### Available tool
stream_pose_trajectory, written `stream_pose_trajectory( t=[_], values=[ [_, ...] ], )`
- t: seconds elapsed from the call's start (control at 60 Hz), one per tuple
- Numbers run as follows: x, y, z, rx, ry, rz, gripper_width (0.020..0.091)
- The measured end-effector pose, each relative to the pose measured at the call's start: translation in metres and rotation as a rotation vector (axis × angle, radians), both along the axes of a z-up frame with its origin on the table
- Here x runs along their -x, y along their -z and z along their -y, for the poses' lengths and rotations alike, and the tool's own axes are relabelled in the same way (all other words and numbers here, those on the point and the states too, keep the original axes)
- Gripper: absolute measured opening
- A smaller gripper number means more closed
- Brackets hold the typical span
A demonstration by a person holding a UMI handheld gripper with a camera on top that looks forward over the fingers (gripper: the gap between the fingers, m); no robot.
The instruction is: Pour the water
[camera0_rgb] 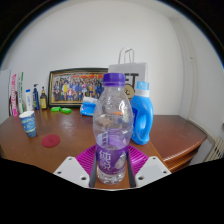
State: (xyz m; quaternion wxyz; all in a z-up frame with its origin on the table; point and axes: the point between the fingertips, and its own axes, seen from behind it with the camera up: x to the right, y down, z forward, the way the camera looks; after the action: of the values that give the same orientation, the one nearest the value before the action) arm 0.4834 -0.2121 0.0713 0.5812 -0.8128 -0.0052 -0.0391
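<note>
Gripper view: water bottle (112, 125) sits right between the fingers (112, 170), upright, purple cap on, purple label low on the body. Both pink pads (88, 160) look pressed against its lower sides, so I read the fingers as clamped on the bottle near its base. Can't tell if it's lifted or resting on the desk (60, 145).

Beyond the bottle: blue detergent bottle (143, 112) just behind and to the right of it, white paper bag (130, 72) further back by the wall. Blue cup (28, 123) stands near the left edge of the desk, well apart from the bottle, with a red coaster-like disc (51, 141) just right of it. Framed group photo (76, 86) leans against the wall at the back edge.

Judgement: the step is holding and carrying the bottle toward a receiver, likely the blue cup. Notes for doing it well:
- Cap appears on; nothing pours until it's off.
- Grip is low, the bottle is tall and looks nearly full, so it will want to pivot. Keep it vertical in transit, move slowly.
- Swing left clear of the detergent bottle.
- Get the mouth over the cup rim before tilting, then tilt gradually.
</note>
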Motion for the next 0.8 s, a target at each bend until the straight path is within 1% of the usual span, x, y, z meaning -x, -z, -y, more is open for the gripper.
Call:
stream_pose_trajectory(
  t=[0.017, 0.083, 0.167, 0.183, 0.35, 0.517, 0.717, 0.8],
  values=[
    [0.001, 0.000, 0.000, -0.003, -0.002, 0.002, 0.0439],
    [0.002, 0.000, 0.000, -0.005, -0.007, 0.017, 0.0398],
    [0.003, 0.000, 0.001, 0.005, -0.006, 0.042, 0.0396],
    [0.004, 0.000, 0.001, 0.008, -0.008, 0.051, 0.0366],
    [0.007, -0.012, -0.001, 0.021, 0.009, 0.133, 0.0366],
    [0.022, -0.058, -0.012, 0.004, 0.018, 0.318, 0.0363],
    [0.069, -0.123, -0.039, -0.008, -0.010, 0.629, 0.0363],
    [0.094, -0.143, -0.052, -0.009, -0.034, 0.802, 0.0362]
  ],
)
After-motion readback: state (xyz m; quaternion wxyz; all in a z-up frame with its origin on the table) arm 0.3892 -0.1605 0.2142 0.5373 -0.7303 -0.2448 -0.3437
